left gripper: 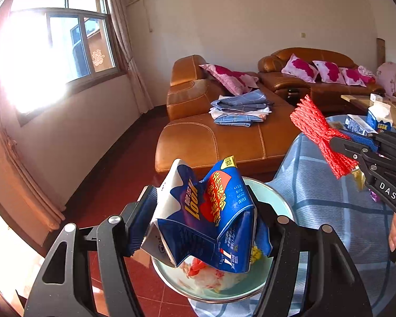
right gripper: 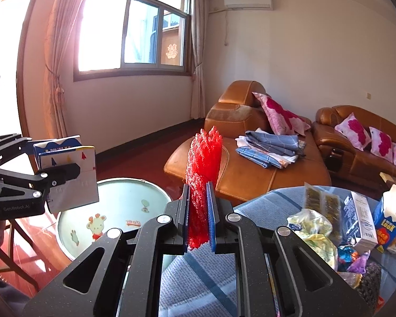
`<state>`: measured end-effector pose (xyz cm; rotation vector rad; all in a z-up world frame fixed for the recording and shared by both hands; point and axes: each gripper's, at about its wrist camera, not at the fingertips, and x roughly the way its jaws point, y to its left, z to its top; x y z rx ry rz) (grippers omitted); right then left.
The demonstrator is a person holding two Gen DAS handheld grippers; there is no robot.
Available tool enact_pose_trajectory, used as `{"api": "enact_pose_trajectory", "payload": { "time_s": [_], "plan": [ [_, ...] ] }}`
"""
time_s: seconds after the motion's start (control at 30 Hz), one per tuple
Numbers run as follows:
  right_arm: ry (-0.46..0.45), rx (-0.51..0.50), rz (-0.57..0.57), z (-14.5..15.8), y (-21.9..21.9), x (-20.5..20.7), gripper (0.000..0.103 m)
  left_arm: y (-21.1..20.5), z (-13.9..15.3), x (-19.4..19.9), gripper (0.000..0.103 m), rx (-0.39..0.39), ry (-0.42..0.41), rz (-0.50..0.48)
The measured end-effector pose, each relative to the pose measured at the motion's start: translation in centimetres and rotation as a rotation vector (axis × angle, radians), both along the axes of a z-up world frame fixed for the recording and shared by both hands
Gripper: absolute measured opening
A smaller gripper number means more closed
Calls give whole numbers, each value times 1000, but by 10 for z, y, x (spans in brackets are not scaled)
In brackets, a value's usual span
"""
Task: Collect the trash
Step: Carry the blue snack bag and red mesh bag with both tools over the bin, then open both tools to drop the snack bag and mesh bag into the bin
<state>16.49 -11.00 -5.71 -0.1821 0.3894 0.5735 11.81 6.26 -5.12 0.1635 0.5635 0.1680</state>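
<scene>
My left gripper is shut on a crushed blue and white milk carton and holds it above a pale green basin. The carton also shows in the right wrist view, above the basin. My right gripper is shut on a red foam fruit net, held upright over the table's edge. The net shows in the left wrist view at the right. More trash lies on the table: a milk carton, a white box, crumpled yellow wrappers.
The table has a blue checked cloth. A brown leather sofa with folded blue cloths and pink pillows stands behind. The floor is red tile. A window is at the left.
</scene>
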Motion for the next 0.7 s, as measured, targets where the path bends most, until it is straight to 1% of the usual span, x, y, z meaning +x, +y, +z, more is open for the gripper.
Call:
{"api": "enact_pose_trajectory", "payload": {
  "time_s": [0.2, 0.4, 0.5, 0.7],
  "plan": [
    [-8, -43, 39, -7, 17, -1, 12, 10, -2, 2, 64, 2, 10, 26],
    [-14, -89, 74, -15, 29, -1, 12, 17, -5, 3, 64, 22, 20, 44],
    [-17, -91, 90, -14, 33, -1, 12, 21, -8, 3, 65, 26, 29, 47],
    [-22, -127, 128, -18, 43, -5, 12, 26, -11, 2, 64, 37, 37, 56]
  ]
}}
